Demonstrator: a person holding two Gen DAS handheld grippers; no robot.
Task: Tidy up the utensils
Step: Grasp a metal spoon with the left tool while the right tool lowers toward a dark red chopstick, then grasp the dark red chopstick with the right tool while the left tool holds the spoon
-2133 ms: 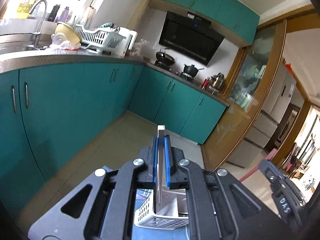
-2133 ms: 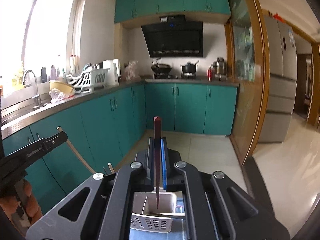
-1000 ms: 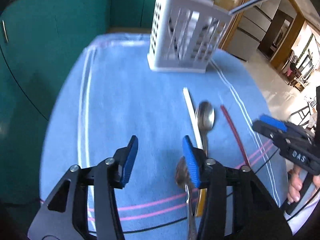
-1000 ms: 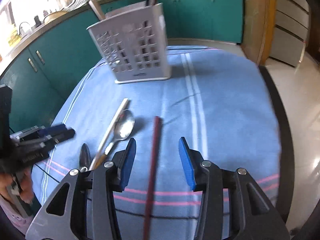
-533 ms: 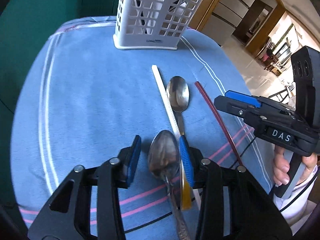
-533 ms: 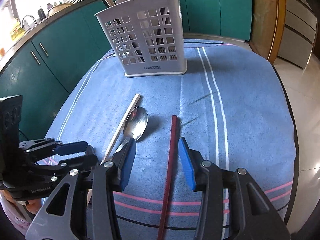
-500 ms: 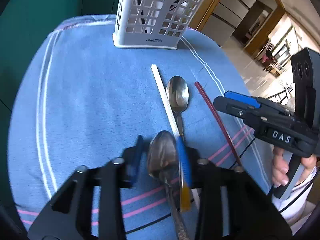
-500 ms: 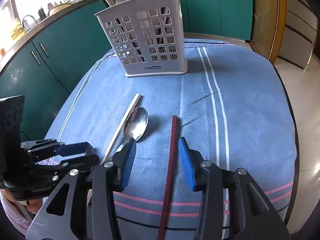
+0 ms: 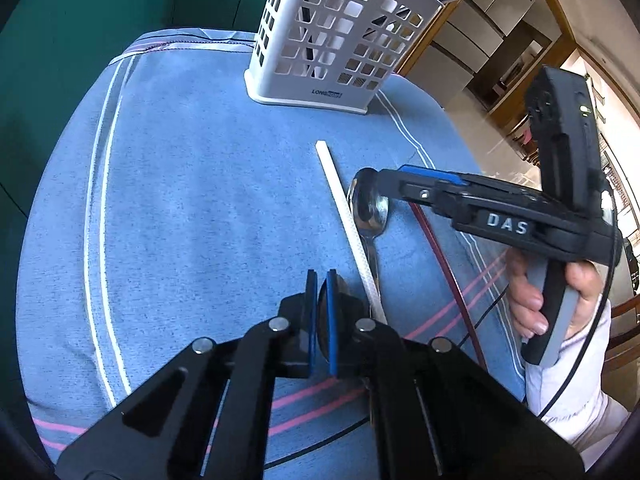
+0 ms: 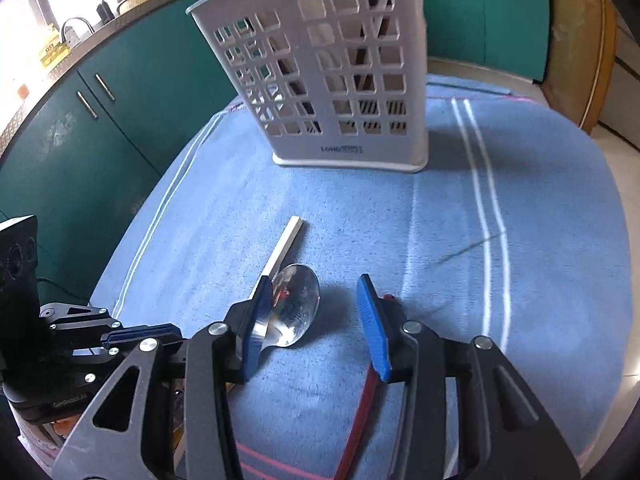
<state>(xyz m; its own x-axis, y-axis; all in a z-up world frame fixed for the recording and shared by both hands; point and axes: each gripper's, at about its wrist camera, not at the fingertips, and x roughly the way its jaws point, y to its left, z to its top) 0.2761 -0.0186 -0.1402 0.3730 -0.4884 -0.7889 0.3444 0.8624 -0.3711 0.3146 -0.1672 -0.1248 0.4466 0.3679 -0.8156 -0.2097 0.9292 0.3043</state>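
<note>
On the blue towel (image 9: 192,200) lie a white chopstick (image 9: 347,224), a far spoon (image 9: 370,210) and a dark red chopstick (image 9: 440,260). My left gripper (image 9: 320,304) is shut on the bowl of a near spoon (image 9: 345,293), low over the towel. In the right wrist view my right gripper (image 10: 314,316) straddles the far spoon's bowl (image 10: 298,300). Its jaws are closing, and the right pad is still clear of the spoon. The dark red chopstick (image 10: 360,420) runs under its right finger. The white chopstick (image 10: 282,252) lies just left.
A white slotted utensil caddy (image 9: 336,40) (image 10: 332,80) stands at the towel's far end with several utensils in it. Teal cabinets (image 10: 120,92) stand behind and left. A hand (image 9: 532,300) holds the right gripper. A black cable (image 9: 580,360) trails at the near right.
My left jaws have shut on the near spoon's bowl. The right gripper has shifted left and lower, from over the dark red chopstick to around the far spoon's bowl.
</note>
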